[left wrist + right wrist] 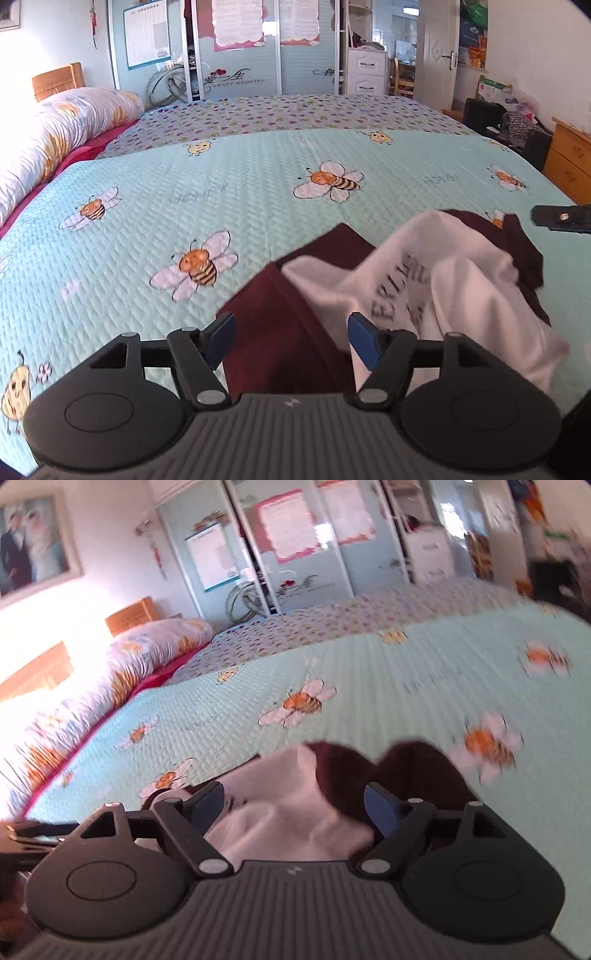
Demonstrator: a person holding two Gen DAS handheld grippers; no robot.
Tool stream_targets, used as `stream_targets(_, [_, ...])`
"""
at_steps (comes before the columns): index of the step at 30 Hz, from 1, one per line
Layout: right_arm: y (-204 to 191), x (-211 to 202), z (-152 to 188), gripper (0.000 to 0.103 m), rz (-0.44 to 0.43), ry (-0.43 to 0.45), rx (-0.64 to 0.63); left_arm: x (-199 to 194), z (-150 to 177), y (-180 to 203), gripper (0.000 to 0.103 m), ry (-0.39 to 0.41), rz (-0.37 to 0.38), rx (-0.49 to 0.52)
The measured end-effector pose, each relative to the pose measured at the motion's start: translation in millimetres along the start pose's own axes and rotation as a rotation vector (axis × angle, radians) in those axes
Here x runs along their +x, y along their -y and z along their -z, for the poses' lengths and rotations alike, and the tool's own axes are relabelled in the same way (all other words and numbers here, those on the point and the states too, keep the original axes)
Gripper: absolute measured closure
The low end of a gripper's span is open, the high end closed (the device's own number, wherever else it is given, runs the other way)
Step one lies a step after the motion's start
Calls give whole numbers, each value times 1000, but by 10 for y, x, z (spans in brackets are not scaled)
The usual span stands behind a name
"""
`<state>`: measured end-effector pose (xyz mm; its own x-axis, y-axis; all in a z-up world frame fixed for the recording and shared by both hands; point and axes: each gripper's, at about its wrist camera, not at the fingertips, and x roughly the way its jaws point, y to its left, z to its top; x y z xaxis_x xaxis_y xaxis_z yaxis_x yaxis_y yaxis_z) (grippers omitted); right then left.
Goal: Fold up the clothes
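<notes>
A white and maroon shirt (424, 291) with dark lettering lies crumpled on the bee-print bedspread (221, 206). My left gripper (291, 338) is open, its blue pads (364, 341) on either side of the shirt's maroon part, low over it. The right gripper's tip (561, 218) shows at the right edge of the left wrist view. In the blurred right wrist view my right gripper (293, 805) is open, with the shirt (295, 812) bunched between and below its fingers. Whether cloth touches the pads I cannot tell.
A rolled floral duvet (55, 136) lies along the left side of the bed. A heart-print cover (295, 114) is at the far end. Wardrobe doors (236, 44) stand behind. A wooden dresser (569, 162) is to the right.
</notes>
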<state>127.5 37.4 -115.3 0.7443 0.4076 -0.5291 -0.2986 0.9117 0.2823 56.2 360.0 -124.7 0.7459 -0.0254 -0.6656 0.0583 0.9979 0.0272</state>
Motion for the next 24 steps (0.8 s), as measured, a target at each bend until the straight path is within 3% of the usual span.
stream_targets(4, [70, 721, -155, 20, 41, -142, 21, 516, -163, -76, 30, -135, -29, -42])
stream_targets(9, [149, 1499, 54, 20, 94, -332, 40, 1268, -82, -58, 29, -330, 29, -93])
stream_targets(11, [125, 1592, 177, 22, 96, -340, 54, 1486, -20, -13, 27, -360, 21, -102])
stream_targets(12, [111, 1630, 238, 25, 96, -340, 61, 1513, -26, 5, 27, -347, 14, -97])
stream_targets(13, [94, 1606, 244, 48, 86, -324, 63, 1513, -48, 26, 29, -329, 10, -87])
stream_targets(14, [76, 1569, 238, 74, 74, -304, 63, 1491, -85, 43, 53, -309, 17, -78])
stream_targets(15, [74, 1526, 206, 79, 63, -288, 72, 1437, -160, 43, 80, -284, 21, -74])
stream_targets(16, [75, 1474, 144, 88, 53, -267, 79, 1370, -251, 34, 85, -257, 18, -72])
stream_targets(18, [37, 1307, -31, 92, 49, -201, 72, 1237, -432, 18, 94, -203, 12, -70])
stream_targets(22, [-86, 569, -423, 93, -15, 50, 73, 412, -774, -220, 96, 109, 15, -145])
stream_targets(24, [-151, 101, -410, 93, -58, 156, 39, 0, -769, -351, 95, 217, 26, -168])
